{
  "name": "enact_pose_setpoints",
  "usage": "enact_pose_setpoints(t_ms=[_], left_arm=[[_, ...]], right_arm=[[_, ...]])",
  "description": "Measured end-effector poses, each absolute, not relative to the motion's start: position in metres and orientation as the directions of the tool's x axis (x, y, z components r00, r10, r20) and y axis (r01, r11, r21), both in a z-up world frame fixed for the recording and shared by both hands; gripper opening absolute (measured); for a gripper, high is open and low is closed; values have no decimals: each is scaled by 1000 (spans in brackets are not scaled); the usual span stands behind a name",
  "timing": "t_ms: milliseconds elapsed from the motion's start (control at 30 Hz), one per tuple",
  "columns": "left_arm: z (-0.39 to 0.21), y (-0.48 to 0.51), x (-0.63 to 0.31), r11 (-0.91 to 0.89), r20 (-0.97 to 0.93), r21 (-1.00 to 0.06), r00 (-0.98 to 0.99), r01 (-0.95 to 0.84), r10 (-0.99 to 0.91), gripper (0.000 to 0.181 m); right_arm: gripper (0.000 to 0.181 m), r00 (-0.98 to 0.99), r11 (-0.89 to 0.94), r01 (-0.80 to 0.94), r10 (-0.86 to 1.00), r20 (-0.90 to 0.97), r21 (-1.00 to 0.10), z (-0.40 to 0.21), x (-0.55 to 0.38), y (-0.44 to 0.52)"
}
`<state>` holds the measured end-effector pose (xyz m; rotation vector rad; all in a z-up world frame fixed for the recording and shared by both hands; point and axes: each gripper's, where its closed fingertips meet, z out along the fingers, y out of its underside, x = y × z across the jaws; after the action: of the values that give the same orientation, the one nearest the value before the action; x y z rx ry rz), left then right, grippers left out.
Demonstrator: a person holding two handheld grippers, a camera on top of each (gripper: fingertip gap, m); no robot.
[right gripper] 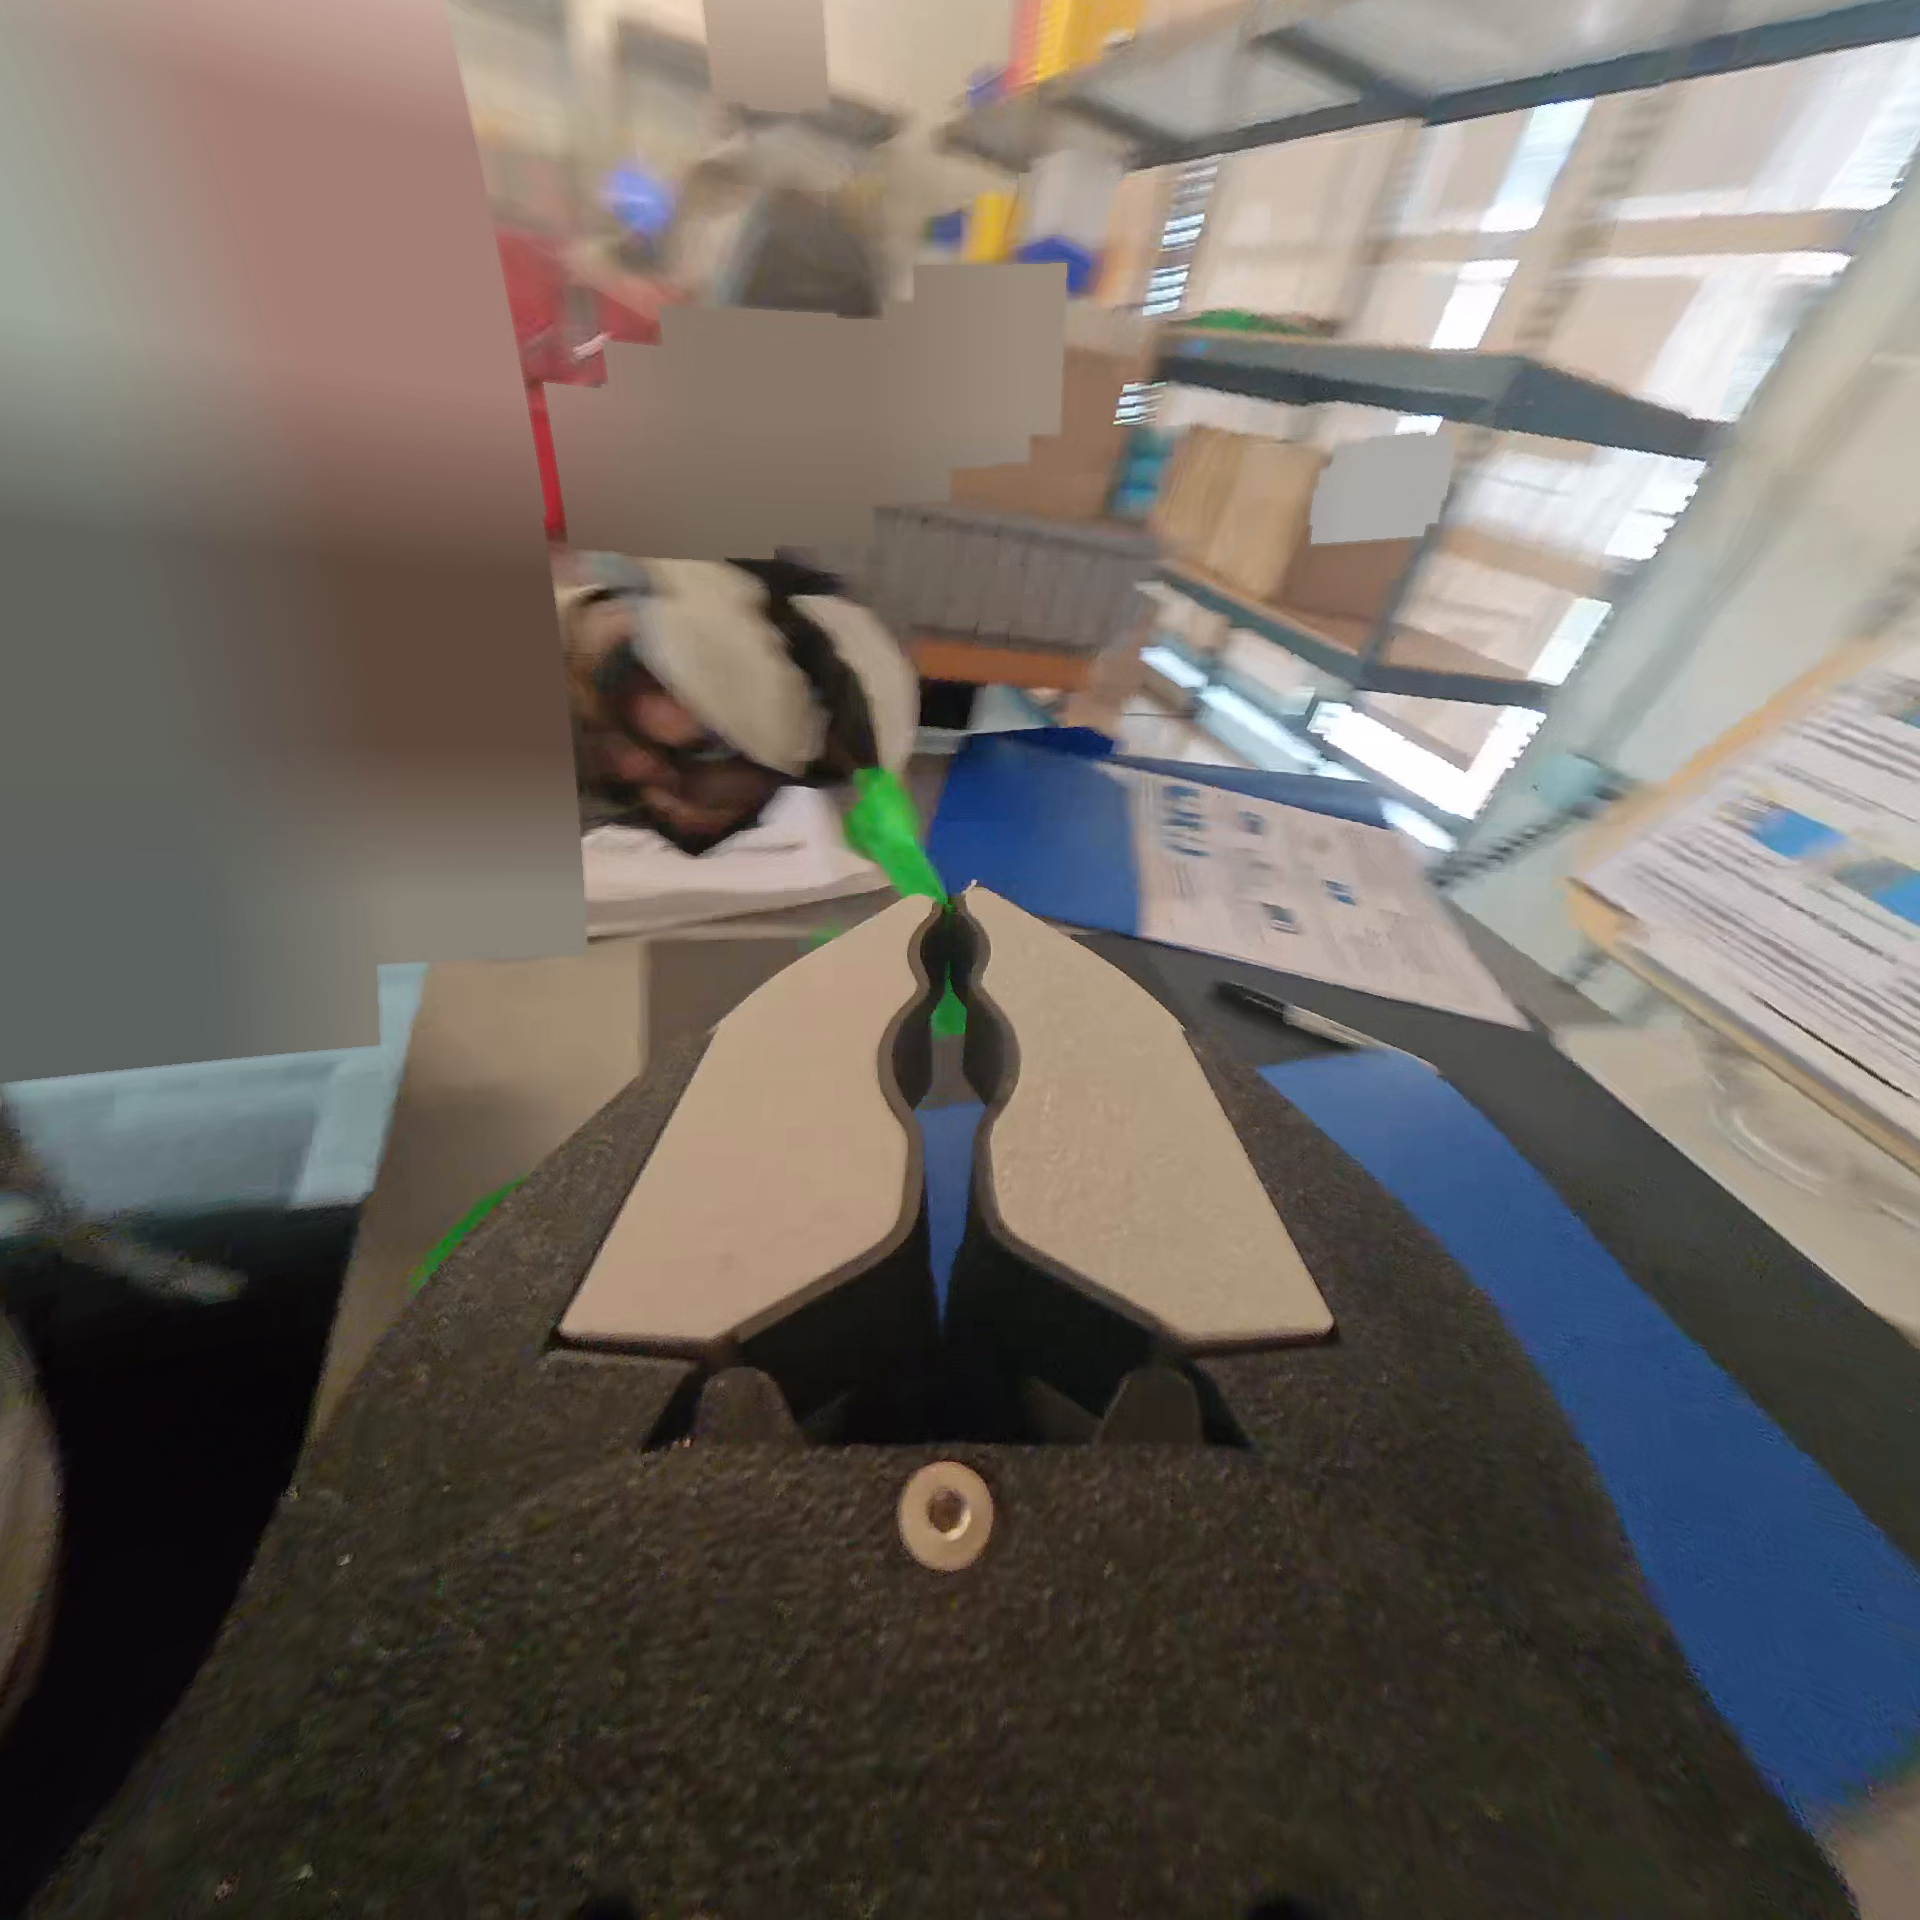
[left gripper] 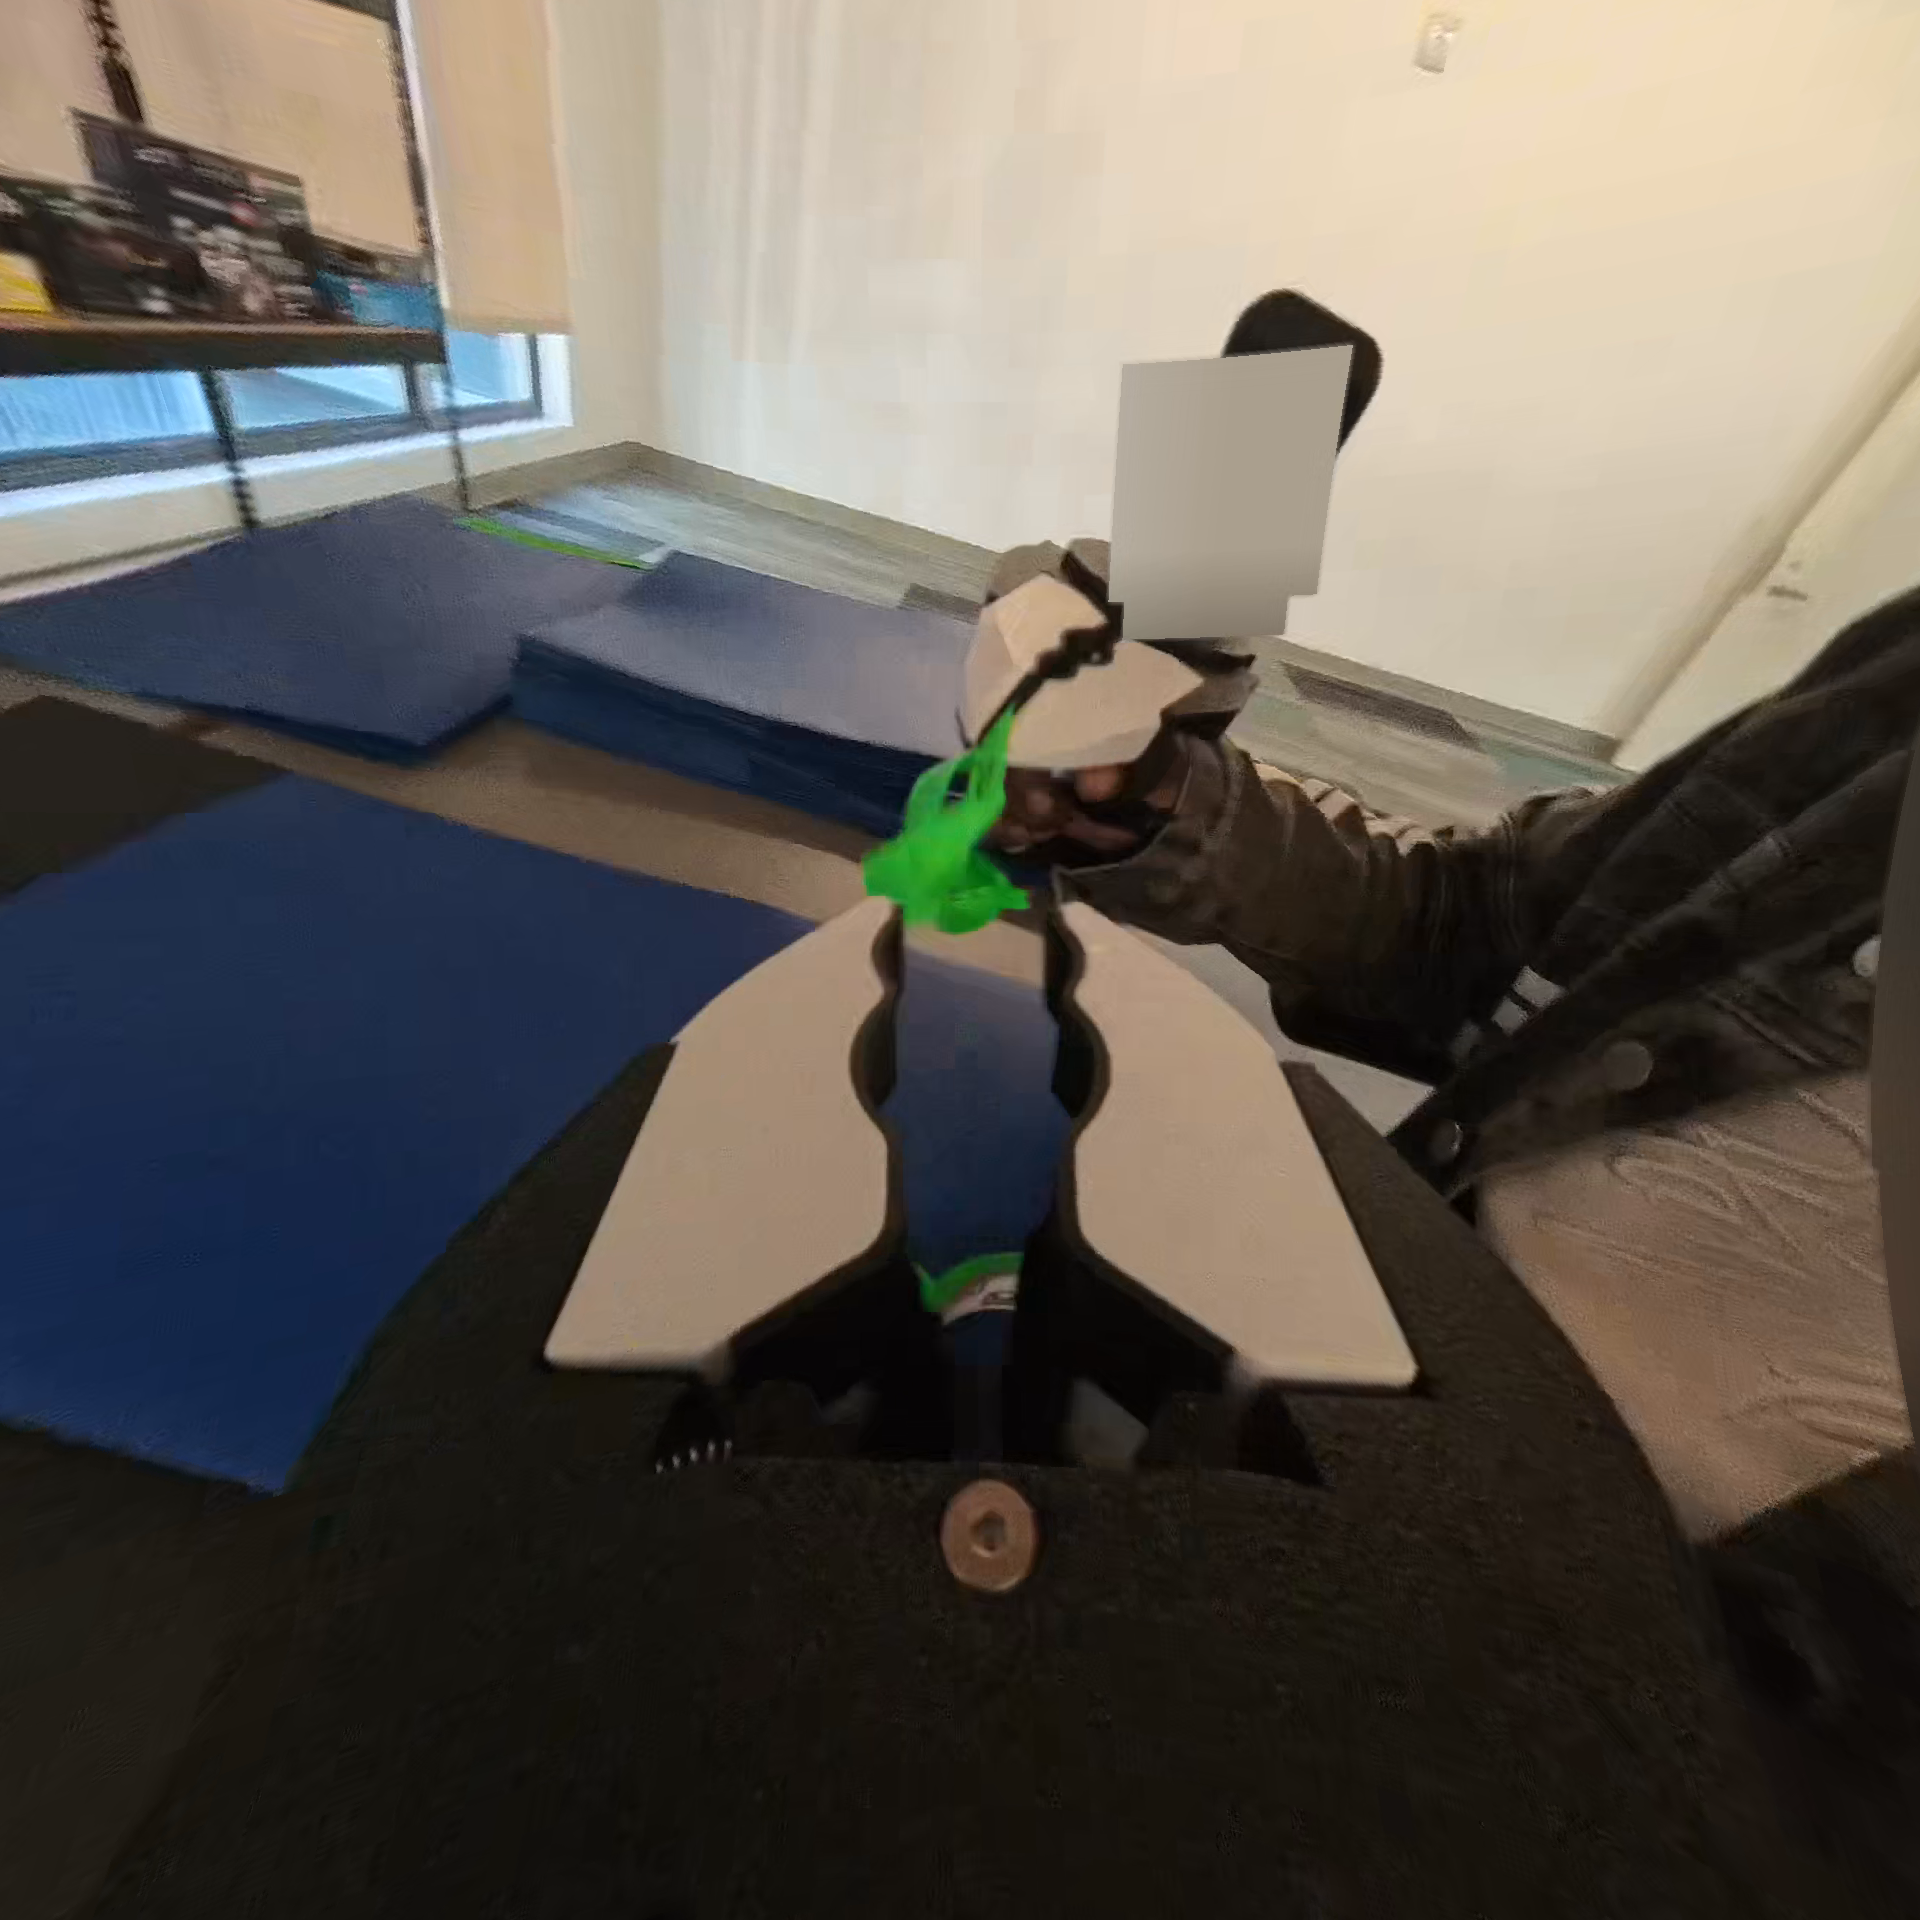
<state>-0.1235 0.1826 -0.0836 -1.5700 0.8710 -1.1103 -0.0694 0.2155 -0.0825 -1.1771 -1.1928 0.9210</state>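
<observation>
A bright green crumpled plastic piece (left gripper: 940,852) hangs stretched between my two grippers above the table. My left gripper (left gripper: 971,920) has its tips around the bunched lower end, with the fingers a little apart. My right gripper (left gripper: 1060,665) shows beyond it, pinching the upper strand. In the right wrist view my right gripper (right gripper: 951,906) is shut on the thin end of the green piece (right gripper: 883,821), which runs up-left to the left gripper (right gripper: 868,764). A green band with a pale label (left gripper: 971,1283) shows low between the left fingers; I cannot tell what it is.
Blue mats (left gripper: 312,1091) lie on the dark table, with a stack of them (left gripper: 727,675) farther back. A person's dark jacket sleeve (left gripper: 1455,883) reaches in from the right. Printed sheets (right gripper: 1278,862) and a black marker (right gripper: 1288,1013) lie on the table. Metal shelves (right gripper: 1403,384) hold boxes.
</observation>
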Motion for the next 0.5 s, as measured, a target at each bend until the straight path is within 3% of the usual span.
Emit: enact_pose_setpoints(t_ms=[33,133,300,500], left_arm=[[-82,193,-144,-260,233,-966,409,-10,-882,32],[-67,216,-224,-189,173,-981,660,48,-731,80],[-37,206,-277,-96,169,-985,723,141,-669,76],[-49,217,-260,-121,131,-990,727,67,-674,72]], right_arm=[[0,243,187,15,952,185,-982,-72,-53,229],[0,414,139,-49,904,107,-989,-42,16,266],[0,758,64,299,590,278,-952,-28,184,310],[0,893,-435,421,352,280,-796,-66,381,308]])
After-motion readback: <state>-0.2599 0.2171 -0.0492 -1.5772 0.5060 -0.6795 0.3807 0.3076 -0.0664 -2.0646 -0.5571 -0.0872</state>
